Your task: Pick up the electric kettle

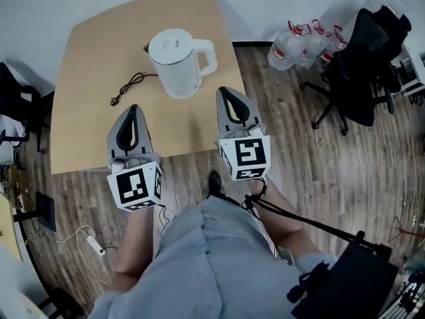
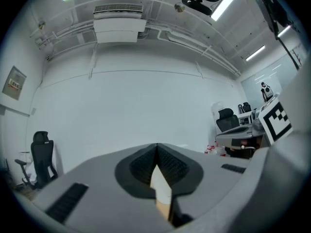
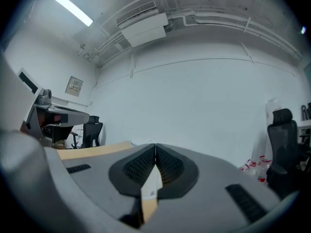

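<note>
A white electric kettle (image 1: 174, 62) stands upright on the light wooden table (image 1: 86, 111), its handle (image 1: 207, 56) turned to the right. Its black cord (image 1: 128, 85) lies loose on the table to the left. My left gripper (image 1: 133, 107) is over the table's near part, below and left of the kettle, apart from it. My right gripper (image 1: 224, 90) points up at the table's right edge, just below the handle, not touching. In the gripper views both the left gripper (image 2: 156, 145) and the right gripper (image 3: 155, 145) have their jaws together with nothing held.
A black office chair (image 1: 362, 65) and several water bottles (image 1: 302, 45) stand on the wood floor to the right. A white power strip (image 1: 95, 244) with cables lies at the lower left. A black case (image 1: 352, 284) sits at the lower right.
</note>
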